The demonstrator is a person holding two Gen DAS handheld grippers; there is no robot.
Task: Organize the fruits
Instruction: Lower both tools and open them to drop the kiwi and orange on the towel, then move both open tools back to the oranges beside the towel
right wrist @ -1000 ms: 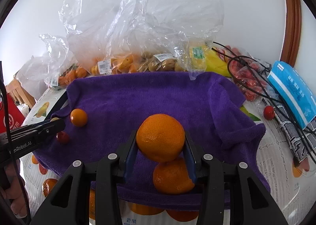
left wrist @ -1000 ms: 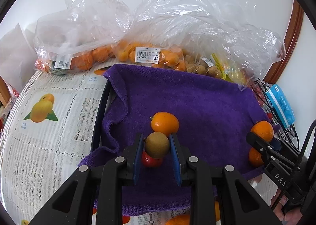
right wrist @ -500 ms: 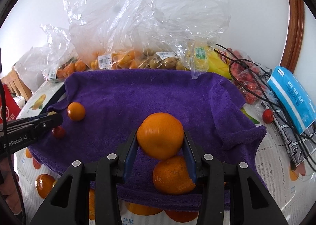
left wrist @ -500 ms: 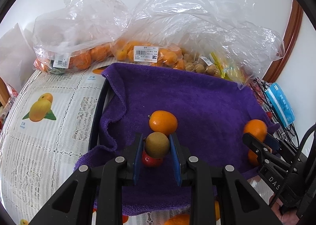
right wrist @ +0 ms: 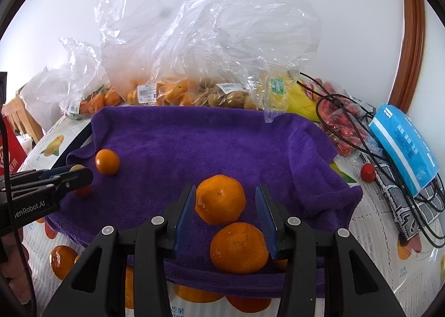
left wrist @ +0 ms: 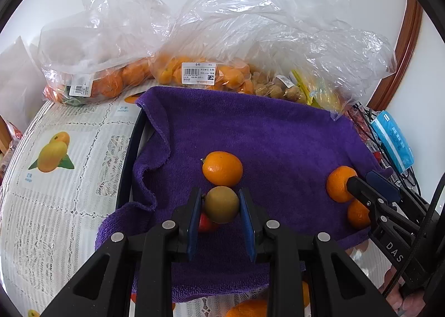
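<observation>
A purple towel [left wrist: 278,133] lies spread over the table. My left gripper [left wrist: 221,206] is shut on a small brown-green round fruit [left wrist: 221,204], held just above a red cherry tomato [left wrist: 206,224]. A kumquat [left wrist: 222,168] sits on the towel just beyond them. In the right wrist view my right gripper [right wrist: 225,206] stands open around a mandarin [right wrist: 219,199]. That mandarin rests on the towel, touches the left pad and leaves a gap to the right pad. A second mandarin [right wrist: 239,247] lies right in front of it, nearer the camera.
Clear plastic bags of oranges [left wrist: 111,80], kumquats [left wrist: 200,74] and small brown fruit [right wrist: 225,97] line the back edge. Bananas [right wrist: 297,97], bagged red fruit [right wrist: 342,119], black cables, a loose red tomato [right wrist: 368,169] and a blue packet [right wrist: 403,147] crowd the right side.
The mandarin, pinched and held up before, has dropped out of the right gripper's grip onto the towel. The left gripper still holds its fruit in the same place.
</observation>
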